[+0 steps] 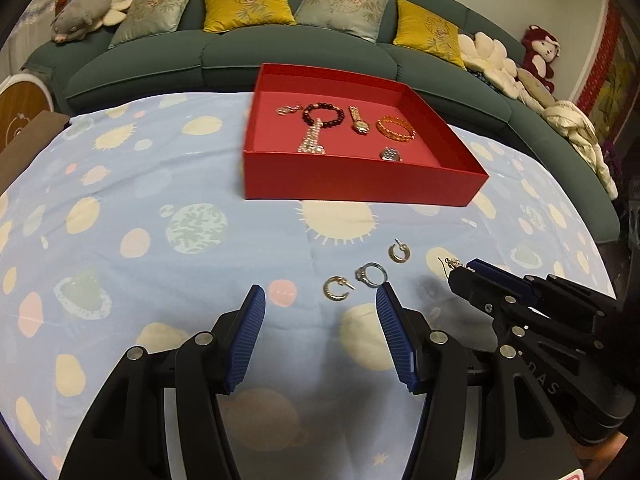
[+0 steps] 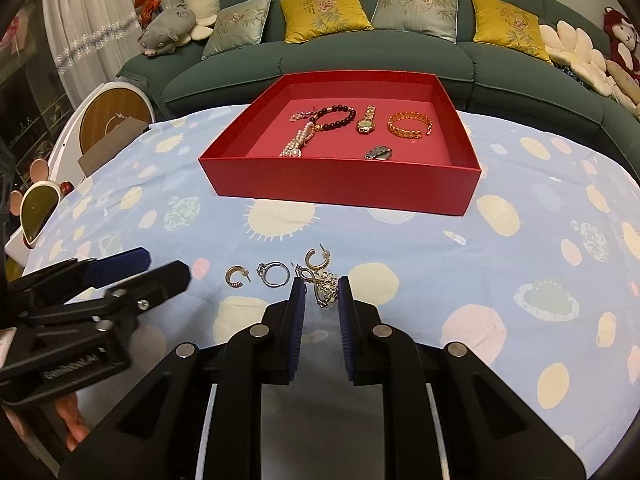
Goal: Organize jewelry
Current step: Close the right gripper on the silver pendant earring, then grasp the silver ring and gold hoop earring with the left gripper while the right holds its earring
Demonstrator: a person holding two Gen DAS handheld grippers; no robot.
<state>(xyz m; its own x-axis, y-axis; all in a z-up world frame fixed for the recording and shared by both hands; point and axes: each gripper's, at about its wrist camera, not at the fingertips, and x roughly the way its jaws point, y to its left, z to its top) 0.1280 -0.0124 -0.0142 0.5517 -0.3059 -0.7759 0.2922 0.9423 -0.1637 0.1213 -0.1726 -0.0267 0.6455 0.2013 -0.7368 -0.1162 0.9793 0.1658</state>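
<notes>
right wrist: ribbed blue pads [image 2: 296, 312], filigree earring [image 2: 326, 286]

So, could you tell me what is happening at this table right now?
A person is sorting jewelry into the red box, which already holds bracelets and watches. The right hand-held gripper has a dangly earring between its pads. The left hand-held gripper is open and empty near two gold hoop earrings and a ring on the cloth.

you had one red box [image 2: 340, 188] with six pieces inside, two gold hoop earrings [image 2: 237, 276] and one silver ring [image 2: 276, 274] on the near cloth, one dangly earring [image 2: 326, 286], and four sofa cushions [image 2: 324, 12] far back.
</notes>
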